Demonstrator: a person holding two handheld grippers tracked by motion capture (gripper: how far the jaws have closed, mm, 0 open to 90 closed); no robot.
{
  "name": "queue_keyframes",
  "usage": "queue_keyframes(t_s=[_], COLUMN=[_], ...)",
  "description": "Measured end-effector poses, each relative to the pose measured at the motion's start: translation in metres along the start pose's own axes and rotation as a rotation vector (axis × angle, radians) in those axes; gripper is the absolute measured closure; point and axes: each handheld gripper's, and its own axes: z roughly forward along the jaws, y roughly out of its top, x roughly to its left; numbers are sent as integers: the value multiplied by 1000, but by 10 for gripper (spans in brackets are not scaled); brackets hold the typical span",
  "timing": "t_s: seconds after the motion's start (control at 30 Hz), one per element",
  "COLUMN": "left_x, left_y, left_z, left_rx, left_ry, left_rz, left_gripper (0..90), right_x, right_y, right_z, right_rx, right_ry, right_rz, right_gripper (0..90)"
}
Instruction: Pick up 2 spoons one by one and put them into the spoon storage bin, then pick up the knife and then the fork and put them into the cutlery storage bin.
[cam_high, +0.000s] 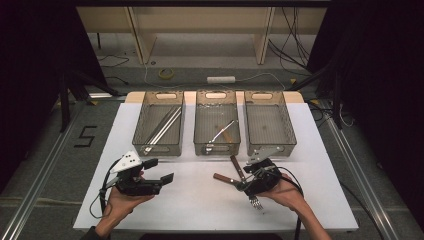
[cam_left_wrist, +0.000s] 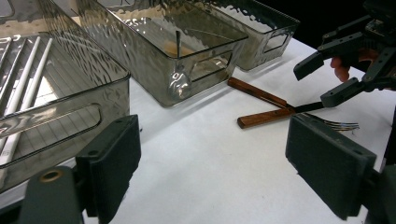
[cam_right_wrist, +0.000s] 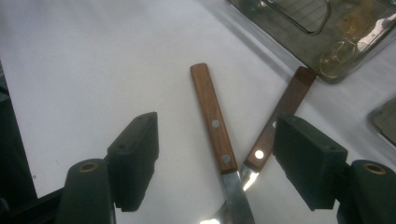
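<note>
While both grippers (cam_high: 162, 171) (cam_high: 248, 166) gape | left bin (cam_high: 159, 145): chopsticks (cam_high: 162, 126) | middle bin (cam_high: 217, 145): spoon (cam_high: 221, 131)

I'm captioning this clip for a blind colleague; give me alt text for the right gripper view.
Two open black jaws of the right gripper frame two wooden-handled utensils lying crossed on a white table, neither one gripped. A corner of a clear smoky bin sits at the upper right.
</note>
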Motion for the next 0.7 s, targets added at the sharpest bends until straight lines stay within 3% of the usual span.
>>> queue_keyframes(t_s=[0.43, 0.7], left_x=[-5, -10], left_y=[-2, -5], left_z=[-6, -12], left_rx=[-11, -13], left_ry=[4, 4], left_rz=[5, 15], left_gripper=[174, 173], right_x=[-1, 4], right_y=[14, 22], right_z=[14, 24], right_rx=[118, 217], right_ry=[-2, -1], right_rz=[-86, -145], right_gripper=[370, 474])
